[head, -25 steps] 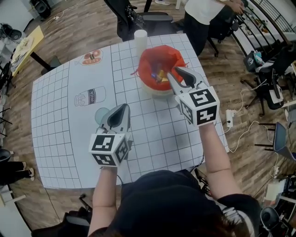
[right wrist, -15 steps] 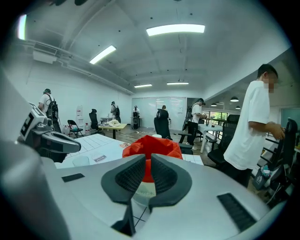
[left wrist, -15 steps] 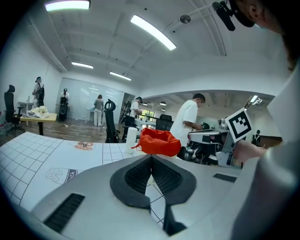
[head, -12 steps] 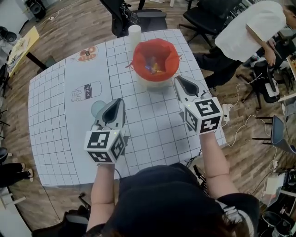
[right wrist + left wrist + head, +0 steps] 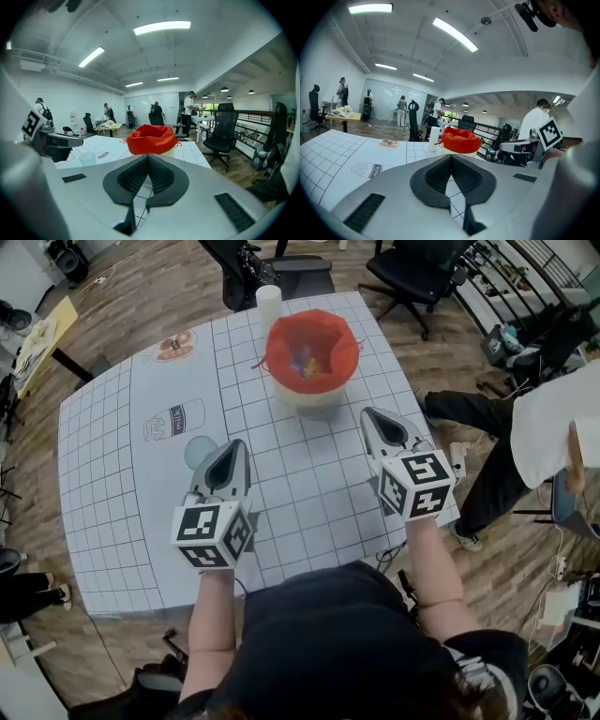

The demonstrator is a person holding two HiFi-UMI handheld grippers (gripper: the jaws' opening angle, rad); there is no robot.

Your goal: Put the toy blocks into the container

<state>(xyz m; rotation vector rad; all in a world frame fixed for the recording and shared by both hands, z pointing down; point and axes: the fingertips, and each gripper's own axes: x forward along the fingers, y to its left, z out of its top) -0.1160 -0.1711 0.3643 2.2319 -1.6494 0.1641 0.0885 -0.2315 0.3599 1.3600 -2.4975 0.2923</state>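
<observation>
A pale bowl lined with a red bag, the container (image 5: 311,351), stands at the table's far middle, with small coloured toy blocks (image 5: 305,362) inside it. It also shows as the container (image 5: 459,140) and the container (image 5: 151,139) ahead of each gripper. My left gripper (image 5: 236,444) hovers over the table's near left, shut and empty, its tips meeting in the left gripper view (image 5: 451,157). My right gripper (image 5: 367,413) is near the container's right front. Its jaws have just been closing with nothing between them, and they are shut in the right gripper view (image 5: 148,157).
A white roll (image 5: 269,298) stands behind the container. A translucent cup (image 5: 199,452) sits just left of my left gripper. Milk (image 5: 174,420) and doughnut (image 5: 174,346) pictures are printed on the gridded tablecloth (image 5: 309,484). A person (image 5: 553,427) stands right of the table.
My right gripper has drawn back from over the container toward me and down, and its jaws have closed. The left gripper has hardly moved. The bystander has walked to the right.
</observation>
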